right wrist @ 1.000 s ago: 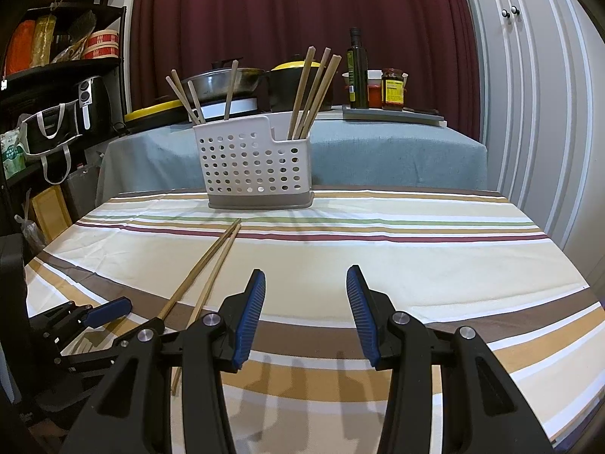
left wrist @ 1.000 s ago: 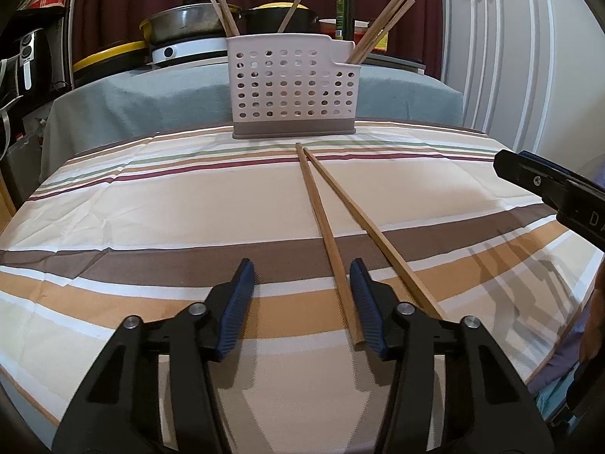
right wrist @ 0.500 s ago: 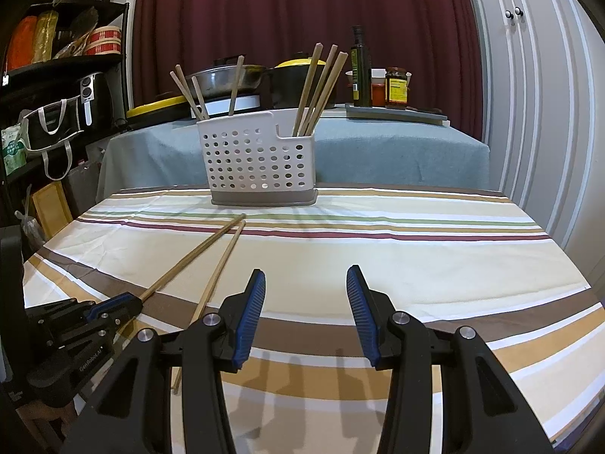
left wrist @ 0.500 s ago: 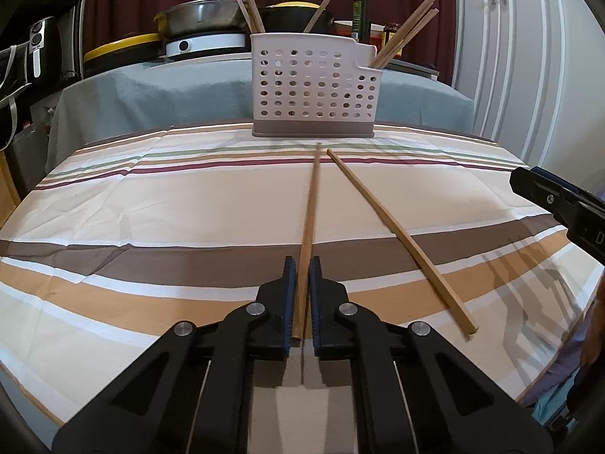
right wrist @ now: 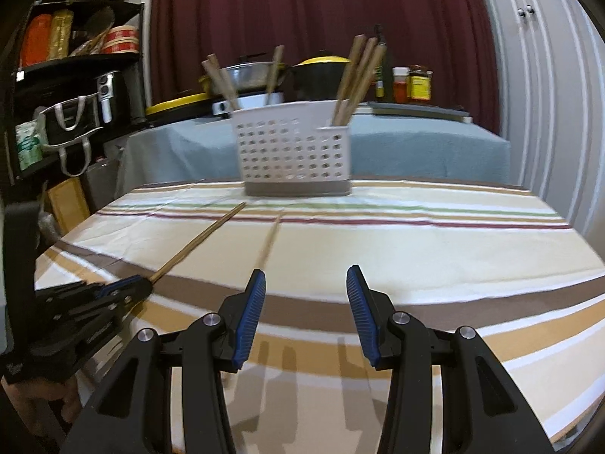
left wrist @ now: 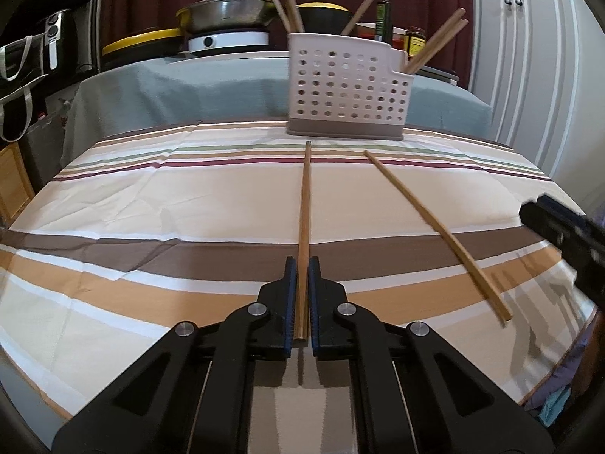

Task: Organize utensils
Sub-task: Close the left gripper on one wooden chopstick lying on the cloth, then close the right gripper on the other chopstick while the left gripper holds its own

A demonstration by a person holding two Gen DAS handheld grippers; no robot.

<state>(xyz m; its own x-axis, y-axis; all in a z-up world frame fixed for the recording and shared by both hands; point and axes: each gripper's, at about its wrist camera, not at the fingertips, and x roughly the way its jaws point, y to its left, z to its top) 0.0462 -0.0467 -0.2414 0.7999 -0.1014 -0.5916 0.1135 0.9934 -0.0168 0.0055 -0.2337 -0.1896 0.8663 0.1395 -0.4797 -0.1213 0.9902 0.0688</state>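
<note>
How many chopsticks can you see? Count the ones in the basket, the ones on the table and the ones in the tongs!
Chopsticks standing in the basket: 6
Chopstick lying loose on the table: 1
Chopstick pinched in the left tongs: 1
Total: 8 chopsticks

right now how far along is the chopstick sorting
Done: several chopsticks already stand in the white perforated caddy. In hand: the left gripper is shut on one chopstick, its far end pointing toward the caddy. Left: a second chopstick lies loose on the striped tablecloth, and the right gripper is open and empty.
</note>
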